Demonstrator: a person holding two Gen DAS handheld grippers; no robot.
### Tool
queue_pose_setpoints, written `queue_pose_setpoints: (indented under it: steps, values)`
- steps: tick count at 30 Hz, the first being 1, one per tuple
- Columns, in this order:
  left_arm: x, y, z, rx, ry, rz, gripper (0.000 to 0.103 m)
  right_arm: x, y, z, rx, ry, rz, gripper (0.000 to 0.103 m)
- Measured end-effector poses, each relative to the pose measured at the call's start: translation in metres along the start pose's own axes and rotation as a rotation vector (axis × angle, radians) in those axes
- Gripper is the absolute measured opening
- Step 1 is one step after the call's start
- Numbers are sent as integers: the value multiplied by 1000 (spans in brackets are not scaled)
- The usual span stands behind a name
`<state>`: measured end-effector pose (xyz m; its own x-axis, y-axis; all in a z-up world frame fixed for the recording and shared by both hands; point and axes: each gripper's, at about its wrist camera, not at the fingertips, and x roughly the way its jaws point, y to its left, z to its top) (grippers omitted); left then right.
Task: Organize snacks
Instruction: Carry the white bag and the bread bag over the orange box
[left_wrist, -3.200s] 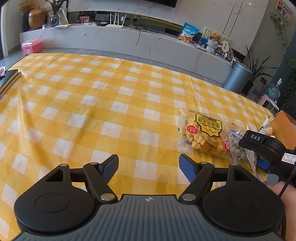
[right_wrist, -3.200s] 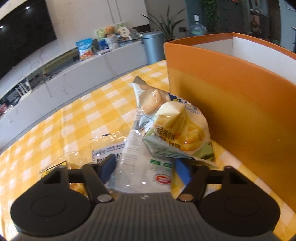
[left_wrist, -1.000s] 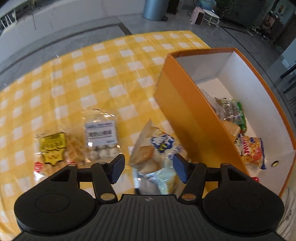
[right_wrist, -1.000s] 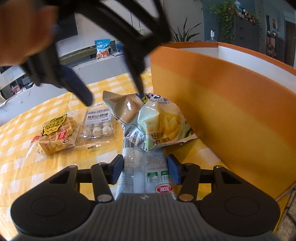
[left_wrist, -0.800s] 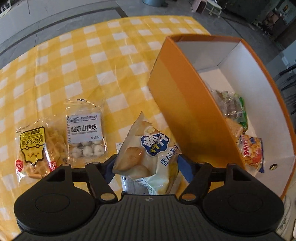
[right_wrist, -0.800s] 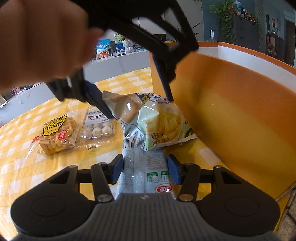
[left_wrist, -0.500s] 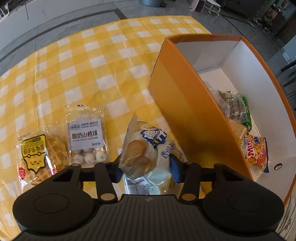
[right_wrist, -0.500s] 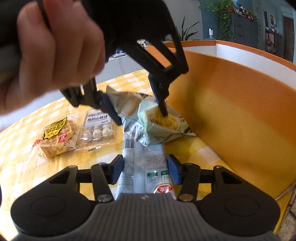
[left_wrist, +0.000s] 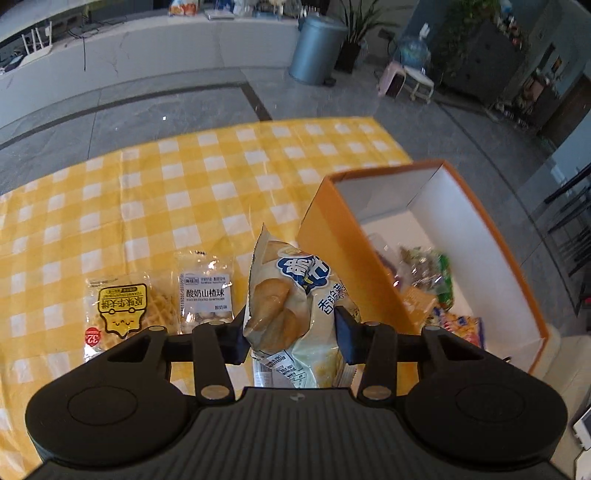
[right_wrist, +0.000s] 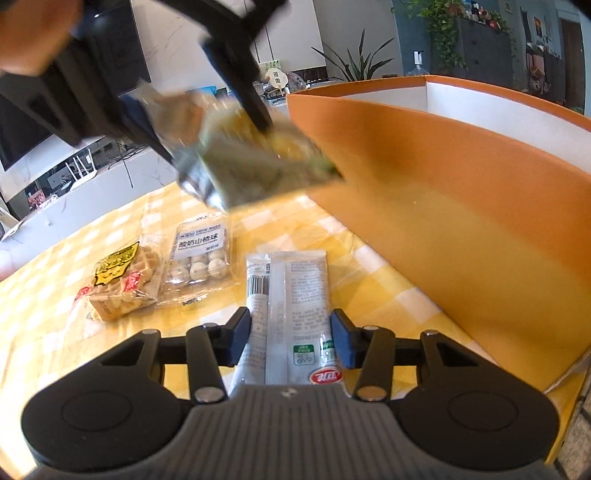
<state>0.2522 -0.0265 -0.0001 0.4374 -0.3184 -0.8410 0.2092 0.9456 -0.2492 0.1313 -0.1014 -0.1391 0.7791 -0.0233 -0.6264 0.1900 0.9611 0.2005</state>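
Note:
My left gripper (left_wrist: 291, 332) grips a pale puffed-snack bag (left_wrist: 291, 295), jaws still closing, pads pressed into its sides. The bag hangs above the table beside the orange box (left_wrist: 332, 251). In the right wrist view the same bag (right_wrist: 251, 158) is blurred in the air, high by the box wall (right_wrist: 461, 221). My right gripper (right_wrist: 291, 334) sits low over a white packet (right_wrist: 291, 291) lying flat on the cloth. Its jaws are closing and the pads meet the packet's long edges. A waffle pack (right_wrist: 118, 280) and a hawthorn-ball pack (right_wrist: 199, 258) lie to the left.
Several snack packs (left_wrist: 428, 277) lie inside the white-lined box. The yellow checked tablecloth (left_wrist: 184, 177) ends just beyond the box, with grey floor and a blue bin (left_wrist: 317, 51) behind. A hand (right_wrist: 33, 33) holds the left gripper at the top left.
The left gripper closed on the puffed-snack bag and lifted it off the white packet, which now lies uncovered. The right gripper's jaws narrowed onto the packet without moving away.

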Motion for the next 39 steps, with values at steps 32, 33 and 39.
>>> queue_pose_setpoints:
  steps: [32,33,39]
  values:
    - [-131,-81,-40,0,-675,-79,51,-132,-102,125,73,-417,221,46]
    - [-124,-84,-37,-1,-669,-80,51,-132,-113,129,68,-415,223,46]
    - [-88,-98,-36,19,-590,-113,51,-114,-162,142,20,-385,70,46]
